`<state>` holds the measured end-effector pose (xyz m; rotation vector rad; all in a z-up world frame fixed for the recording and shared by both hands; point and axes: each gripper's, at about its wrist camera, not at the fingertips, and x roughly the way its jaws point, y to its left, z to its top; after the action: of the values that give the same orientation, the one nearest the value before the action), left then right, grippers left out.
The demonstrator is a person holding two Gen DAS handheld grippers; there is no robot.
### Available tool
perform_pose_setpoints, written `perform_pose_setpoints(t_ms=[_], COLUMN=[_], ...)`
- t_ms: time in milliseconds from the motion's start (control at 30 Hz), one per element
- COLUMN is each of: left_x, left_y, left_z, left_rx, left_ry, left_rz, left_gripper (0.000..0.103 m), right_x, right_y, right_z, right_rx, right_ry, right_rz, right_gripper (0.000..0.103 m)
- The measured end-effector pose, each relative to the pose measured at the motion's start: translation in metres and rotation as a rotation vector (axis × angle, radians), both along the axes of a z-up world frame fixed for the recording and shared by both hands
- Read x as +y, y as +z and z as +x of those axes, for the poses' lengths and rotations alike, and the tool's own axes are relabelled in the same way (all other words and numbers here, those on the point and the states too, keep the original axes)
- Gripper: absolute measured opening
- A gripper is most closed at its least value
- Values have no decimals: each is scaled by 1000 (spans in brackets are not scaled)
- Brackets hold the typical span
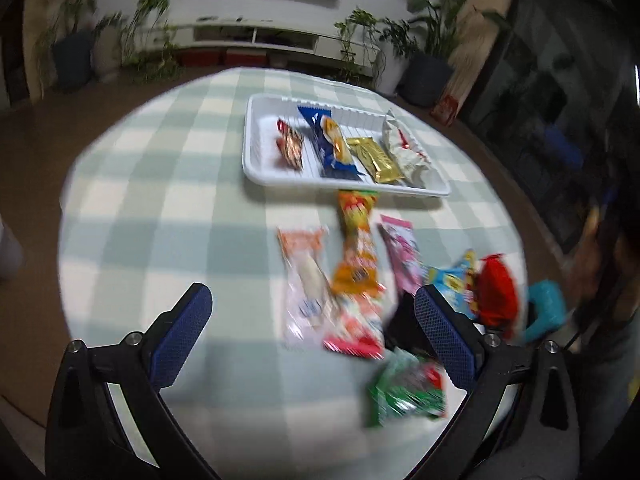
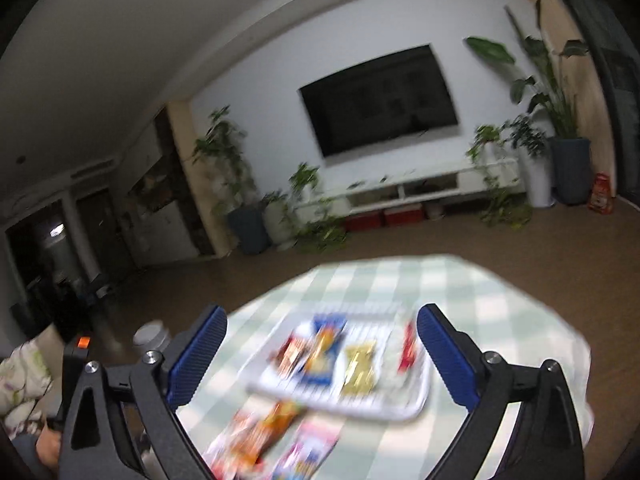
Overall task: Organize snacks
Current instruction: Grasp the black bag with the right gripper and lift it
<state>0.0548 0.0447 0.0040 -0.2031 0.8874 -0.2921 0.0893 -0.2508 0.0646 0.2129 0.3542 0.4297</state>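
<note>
On the checked tablecloth (image 1: 160, 208), a white tray (image 1: 256, 160) sits toward twelve o'clock, holding a red packet (image 1: 289, 145), a blue packet (image 1: 334, 142), a gold packet (image 1: 374, 159) and a white packet (image 1: 402, 150) side by side. Loose snacks lie at six o'clock of it: an orange packet (image 1: 357, 248), a pink packet (image 1: 402, 254) and a green packet (image 1: 408, 394). Left gripper (image 1: 313, 326) and right gripper (image 2: 322, 348) both hover with jaws apart, empty.
</note>
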Motion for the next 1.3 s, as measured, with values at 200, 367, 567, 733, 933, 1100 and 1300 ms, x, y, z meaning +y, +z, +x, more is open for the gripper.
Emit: perform_pose_setpoints(t_ms=[200, 367, 567, 733, 933, 1100, 1300], left_x=[1, 1, -1, 4, 8, 10, 10], left_y=[-31, -39, -30, -33, -34, -37, -43], left_z=[-60, -82, -87, -86, -86, -84, -81], left_rx=[69, 55, 24, 30, 26, 35, 52], left_ry=[32, 45, 18, 24, 13, 16, 14], left_rz=[-80, -126, -177, -192, -208, -211, -207], left_gripper=[102, 102, 103, 102, 103, 102, 102], right_x=[62, 103, 108, 123, 138, 142, 140], right_y=[-39, -62, -93, -105, -123, -132, -135], right_z=[-50, -76, -64, -67, -58, -52, -51], right_rx=[141, 215, 330, 358, 400, 430, 457], right_ry=[178, 323, 320, 379, 397, 393, 395], right_rz=[-268, -508, -671, -772, -861, -897, -887], right_gripper=[88, 81, 65, 58, 52, 46, 34])
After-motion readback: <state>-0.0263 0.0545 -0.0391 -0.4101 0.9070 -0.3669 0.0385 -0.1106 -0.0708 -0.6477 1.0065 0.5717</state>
